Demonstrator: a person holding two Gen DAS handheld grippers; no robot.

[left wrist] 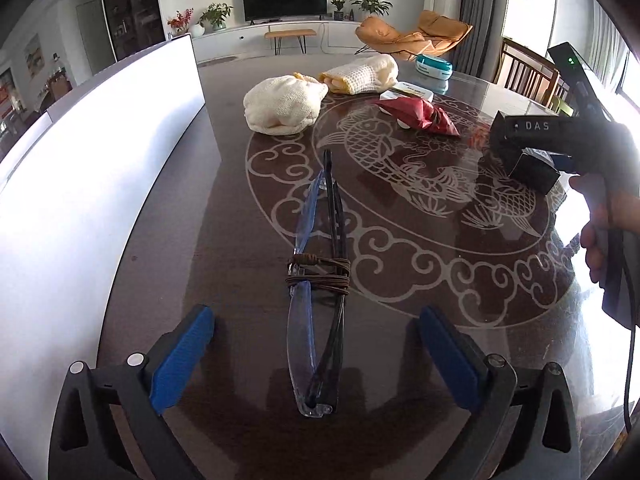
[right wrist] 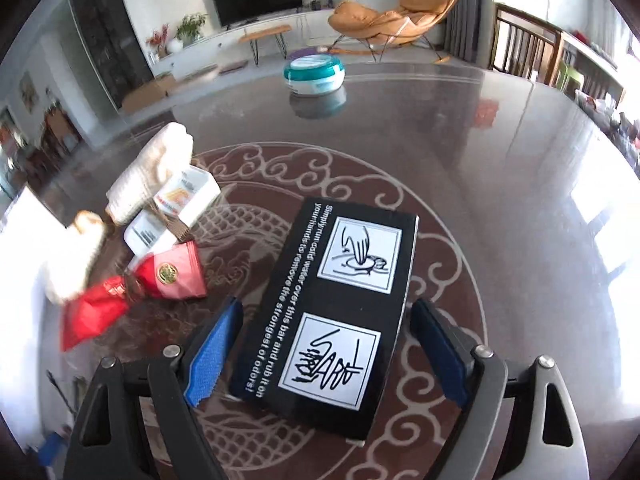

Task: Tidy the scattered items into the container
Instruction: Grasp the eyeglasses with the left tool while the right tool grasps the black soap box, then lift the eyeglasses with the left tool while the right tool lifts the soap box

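Folded glasses (left wrist: 316, 320) with a brown cord wound round them lie on the table between the blue pads of my left gripper (left wrist: 316, 312), which is open and clear of them. The white container (left wrist: 100, 160) stands right beside them on the left. In the right wrist view, my right gripper (right wrist: 326, 306) has its pads against the long sides of a black box (right wrist: 332, 320) printed with white pictograms. That black box (left wrist: 534, 174) also shows at the right of the left wrist view, under the right gripper's body, with a hand (left wrist: 600, 232) on the handle.
Further back on the dark fish-patterned table (left wrist: 400, 216) lie two cream knitted bundles (left wrist: 282, 106), red foil packets (right wrist: 172, 276), a white packet (right wrist: 188, 196) and a teal-and-white round tub (right wrist: 316, 74). Wooden chairs stand beyond the right edge.
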